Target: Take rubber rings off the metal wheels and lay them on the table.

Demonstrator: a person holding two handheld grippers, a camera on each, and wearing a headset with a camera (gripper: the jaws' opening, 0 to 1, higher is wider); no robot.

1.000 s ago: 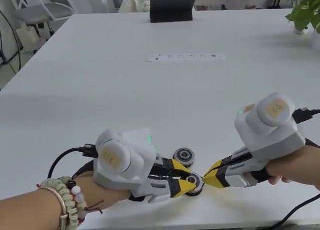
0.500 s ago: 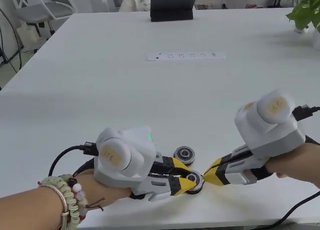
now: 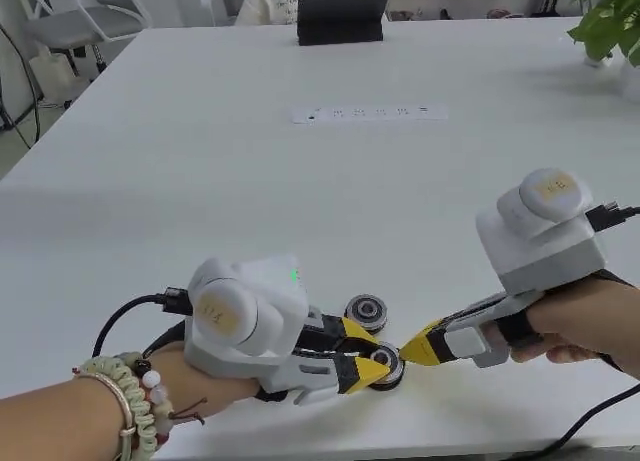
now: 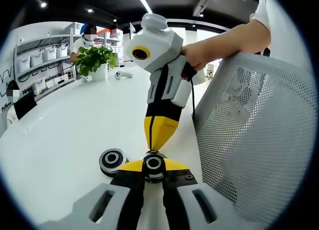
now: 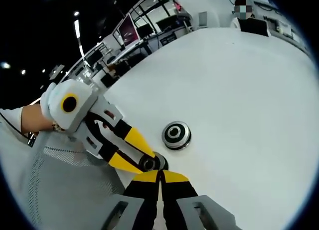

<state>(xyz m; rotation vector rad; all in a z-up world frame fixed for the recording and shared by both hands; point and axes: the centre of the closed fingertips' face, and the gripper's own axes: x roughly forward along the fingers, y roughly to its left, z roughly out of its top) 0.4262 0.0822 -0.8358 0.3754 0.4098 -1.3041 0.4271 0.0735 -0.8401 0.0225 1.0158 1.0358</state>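
Open table [image 3: 300, 201] lies ahead of you up to the power strip [image 3: 368, 113]; a loose wheel [image 3: 367, 310] seemingly crowds your jaws.

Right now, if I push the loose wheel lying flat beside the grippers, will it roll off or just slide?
The loose wheel lies flat on its face, so it will probably slide, not roll. It looks like metal with a rubber ring, so likely heavy for its size and stiff. The rubber may drag on the smooth white table.
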